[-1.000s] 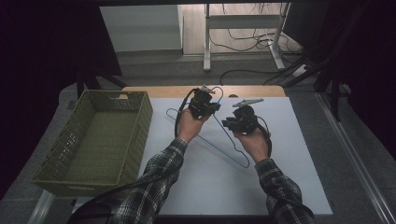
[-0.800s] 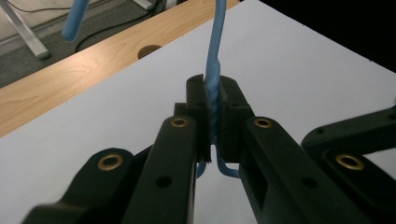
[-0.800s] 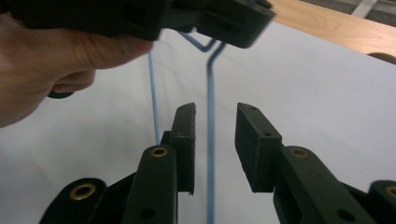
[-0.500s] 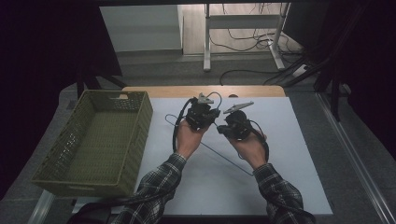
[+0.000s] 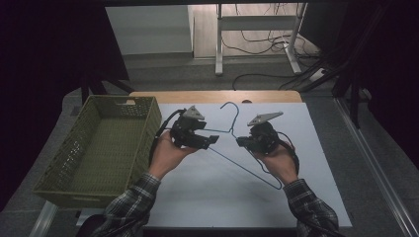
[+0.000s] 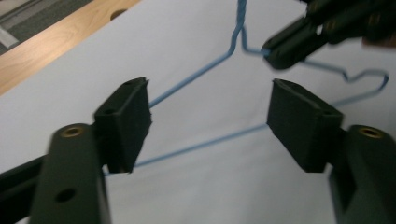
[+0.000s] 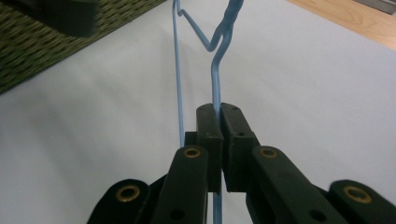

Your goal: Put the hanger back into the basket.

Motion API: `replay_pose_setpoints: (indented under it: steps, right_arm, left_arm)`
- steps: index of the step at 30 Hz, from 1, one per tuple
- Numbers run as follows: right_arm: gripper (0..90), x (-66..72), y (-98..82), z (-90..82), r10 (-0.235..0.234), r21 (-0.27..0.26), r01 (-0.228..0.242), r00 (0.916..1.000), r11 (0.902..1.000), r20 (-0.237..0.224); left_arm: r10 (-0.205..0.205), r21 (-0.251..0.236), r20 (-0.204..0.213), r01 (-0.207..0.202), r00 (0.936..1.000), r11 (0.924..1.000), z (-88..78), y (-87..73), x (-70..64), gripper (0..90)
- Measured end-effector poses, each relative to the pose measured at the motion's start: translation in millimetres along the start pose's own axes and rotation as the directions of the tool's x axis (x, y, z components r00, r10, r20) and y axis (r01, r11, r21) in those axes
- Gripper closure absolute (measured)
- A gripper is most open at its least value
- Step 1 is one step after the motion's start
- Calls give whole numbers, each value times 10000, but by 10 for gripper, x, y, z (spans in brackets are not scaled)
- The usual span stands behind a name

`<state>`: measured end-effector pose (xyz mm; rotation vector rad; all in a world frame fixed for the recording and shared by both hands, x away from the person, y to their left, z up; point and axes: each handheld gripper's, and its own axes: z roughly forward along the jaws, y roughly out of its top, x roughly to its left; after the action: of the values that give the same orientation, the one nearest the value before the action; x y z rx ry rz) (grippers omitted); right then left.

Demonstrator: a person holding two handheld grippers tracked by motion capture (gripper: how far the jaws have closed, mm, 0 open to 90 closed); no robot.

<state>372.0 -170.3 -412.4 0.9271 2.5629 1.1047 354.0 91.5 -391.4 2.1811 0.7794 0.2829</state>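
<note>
Jaws clamp hanger (image 7: pixel 215 88) wire; left gripper (image 6: pixel 210 114) just opened.

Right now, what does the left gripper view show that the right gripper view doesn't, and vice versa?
Left gripper view: the left hand-held gripper with open jaws, wire running behind them, pads not pressing on it, plus the right hand-held gripper's tip on the wire. Right gripper view: the right hand-held gripper shut on the wire, and the basket. Both: blue hanger, white sheet, wooden table edge.
</note>
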Motion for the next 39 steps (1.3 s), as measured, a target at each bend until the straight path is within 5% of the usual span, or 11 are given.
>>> replay_pose_setpoints:
  steps: [2,6,14,15,22,27,30,31,33,36,39]
  right_arm:
    - [875,21,-26,-54,-222,37,222,9996,9997,-168]
    - [875,90,-78,-127,-549,163,557,9976,9983,-416]
    - [875,302,-148,-270,-1297,292,1333,9863,9906,-1023]
    - [875,343,-162,-286,-1399,325,1443,9838,9890,-1121]
    - [875,486,-212,-305,-1877,356,1964,9675,9799,-1695]
    - [875,543,-224,-303,-2056,321,2165,9571,9758,-2041]
    - [874,548,-228,-296,-2152,251,2261,9515,9738,-2200]
    - [874,548,-235,-287,-2202,253,2322,9473,9723,-2328]
    - [873,543,-241,-274,-2235,273,2371,9434,9711,-2449]
    - [870,525,-252,-255,-2279,403,2454,9408,9686,-2509]
    - [856,463,-263,-248,-2064,514,2275,9419,9724,-2651]
  left_arm:
    - [24,-135,670,-15,9978,9999,-89,-104,-7,192]
    - [-17,-99,1308,30,9914,9999,-209,-322,-9,115]
    - [932,242,1710,-987,9809,9948,-321,-480,-34,271]
    - [1469,445,1904,-1581,9707,9864,-320,-478,-37,289]
    - [1652,1122,2769,-2026,9466,9728,-124,-418,-6,461]
    - [2175,1563,3492,-2855,9114,9455,0,-379,-23,554]
    - [2206,1657,3497,-2919,9105,9420,33,-376,-30,618]
    - [2224,1671,3791,-3028,8982,9383,68,-380,-22,667]
    - [2262,1764,4082,-3195,8844,9310,93,-389,-23,777]
    - [2302,1684,4645,-3405,8551,9251,102,-405,-45,841]
    - [2001,1548,4741,-3049,8574,9397,57,-397,-51,870]
